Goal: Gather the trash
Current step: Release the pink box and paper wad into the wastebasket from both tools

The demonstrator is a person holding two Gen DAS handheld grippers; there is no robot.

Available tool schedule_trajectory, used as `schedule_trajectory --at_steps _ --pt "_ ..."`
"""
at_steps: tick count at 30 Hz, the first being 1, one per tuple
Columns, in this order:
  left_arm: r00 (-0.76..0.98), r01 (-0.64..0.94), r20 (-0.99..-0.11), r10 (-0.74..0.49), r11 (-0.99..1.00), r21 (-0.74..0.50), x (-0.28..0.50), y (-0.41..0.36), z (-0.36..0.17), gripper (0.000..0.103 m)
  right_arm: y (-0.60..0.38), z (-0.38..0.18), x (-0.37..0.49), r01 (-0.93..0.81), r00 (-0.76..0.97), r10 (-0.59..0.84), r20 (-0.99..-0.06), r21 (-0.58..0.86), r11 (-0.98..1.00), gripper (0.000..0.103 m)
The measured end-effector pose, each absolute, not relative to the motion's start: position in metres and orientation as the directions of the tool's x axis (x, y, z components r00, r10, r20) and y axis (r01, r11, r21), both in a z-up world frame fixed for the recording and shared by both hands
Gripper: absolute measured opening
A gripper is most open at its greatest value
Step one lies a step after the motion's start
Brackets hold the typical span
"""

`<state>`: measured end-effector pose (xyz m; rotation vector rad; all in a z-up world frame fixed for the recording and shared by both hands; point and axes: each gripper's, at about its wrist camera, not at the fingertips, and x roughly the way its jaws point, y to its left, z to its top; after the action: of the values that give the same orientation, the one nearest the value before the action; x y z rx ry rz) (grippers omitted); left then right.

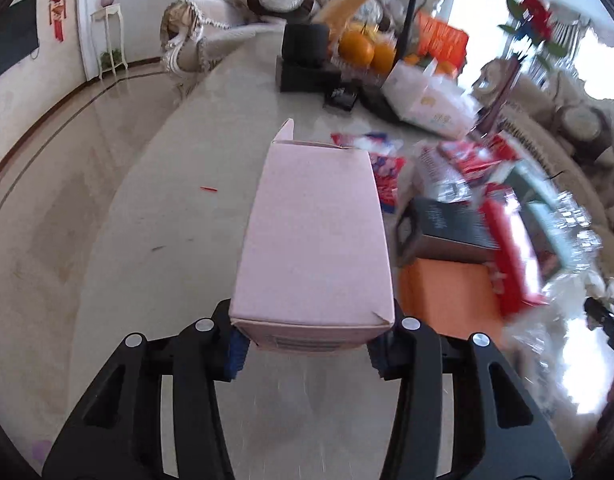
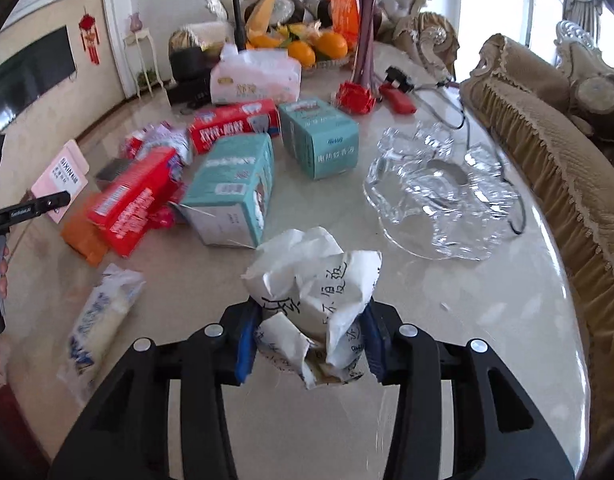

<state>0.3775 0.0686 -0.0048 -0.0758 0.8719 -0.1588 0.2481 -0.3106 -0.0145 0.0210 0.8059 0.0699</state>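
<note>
My left gripper [image 1: 307, 350] is shut on a pink carton [image 1: 313, 236] and holds it above the marble table [image 1: 147, 240]. The same pink carton [image 2: 61, 178] shows at the far left of the right wrist view. My right gripper [image 2: 307, 342] is shut on a crumpled white paper with black writing [image 2: 313, 296], held just above the table [image 2: 447, 340]. Several pieces of trash lie on the table: two teal boxes [image 2: 235, 188] [image 2: 319, 138], red packets [image 2: 135, 200], an orange packet [image 1: 447, 296], a black box [image 1: 447, 228] and a clear plastic wrapper [image 2: 99, 320].
A clear glass bowl [image 2: 439, 196] stands at the right. A tissue pack [image 2: 255, 76], a fruit dish with oranges [image 2: 319, 48], a purple vase [image 2: 365, 40] and a red gadget with cable [image 2: 399, 96] sit at the back. Sofas surround the table.
</note>
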Motion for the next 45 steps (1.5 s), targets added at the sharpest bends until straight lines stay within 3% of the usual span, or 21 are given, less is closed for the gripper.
schedule_trajectory --at_steps 7,14,21,27,30,36,38,40,45 --pt "0.699 0.229 -0.658 -0.279 0.960 -0.164 0.252 0.070 0.038 0.047 -0.289 0.023 0.151 -0.168 0.757 0.196 -0.623 0.105 0.980 0.042" --pt "0.648 0.355 -0.653 -0.393 0.914 -0.197 0.113 0.041 0.023 0.047 -0.252 0.025 0.049 -0.297 0.733 0.336 -0.591 0.166 0.940 0.042" --pt "0.438 0.404 -0.799 -0.412 0.884 -0.235 0.041 0.009 -0.061 0.047 -0.212 -0.043 -0.001 -0.384 0.533 0.401 -0.745 0.209 0.899 0.042" --pt "0.253 0.359 -0.892 -0.374 0.893 -0.272 0.047 -0.010 -0.151 0.047 -0.198 -0.134 0.025 -0.324 0.348 0.323 -0.880 0.211 0.922 0.042" --pt "0.173 0.370 -0.923 -0.344 0.891 -0.262 0.047 -0.020 -0.185 0.047 -0.197 -0.163 0.038 -0.305 0.278 0.300 -0.913 0.212 0.929 0.042" --pt "0.098 0.389 -0.945 -0.312 0.886 -0.252 0.048 -0.027 -0.205 0.047 -0.192 -0.187 0.048 -0.292 0.234 0.273 -0.933 0.200 0.935 0.044" --pt "0.095 0.378 -0.957 -0.275 0.899 -0.221 0.046 -0.026 -0.212 0.051 -0.191 -0.193 0.053 -0.288 0.216 0.258 -0.942 0.191 0.938 0.055" --pt "0.111 0.367 -0.972 -0.209 0.917 -0.155 0.045 -0.027 -0.213 0.093 -0.190 -0.193 0.045 -0.285 0.228 0.224 -0.947 0.155 0.946 0.069" --pt "0.178 0.360 -0.950 -0.254 0.916 -0.178 0.041 -0.021 -0.197 0.097 -0.195 -0.183 0.036 -0.264 0.276 0.198 -0.940 0.124 0.956 0.073"
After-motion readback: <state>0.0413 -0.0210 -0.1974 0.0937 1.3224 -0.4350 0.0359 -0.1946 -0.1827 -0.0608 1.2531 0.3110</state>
